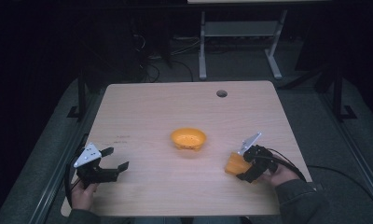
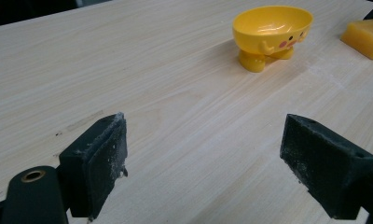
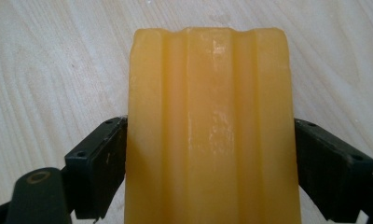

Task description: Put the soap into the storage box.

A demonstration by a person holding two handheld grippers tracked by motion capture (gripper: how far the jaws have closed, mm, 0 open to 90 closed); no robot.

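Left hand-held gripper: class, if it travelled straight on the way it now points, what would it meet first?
Probably the yellow footed bowl, slightly right of centre; the left hand-held gripper has bare table before that. Depth is uncertain.

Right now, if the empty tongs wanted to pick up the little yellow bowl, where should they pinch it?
Probably the rim. The bowl stands upright on stubby feet, open side up, apart from the block. The left tongs are open, so they could come from above, one pad inside and one outside the thin wall. The round body looks too wide and slippery.

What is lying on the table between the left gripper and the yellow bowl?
Nothing: in the left gripper view, only bare wooden table lies between the open left gripper and the yellow bowl.
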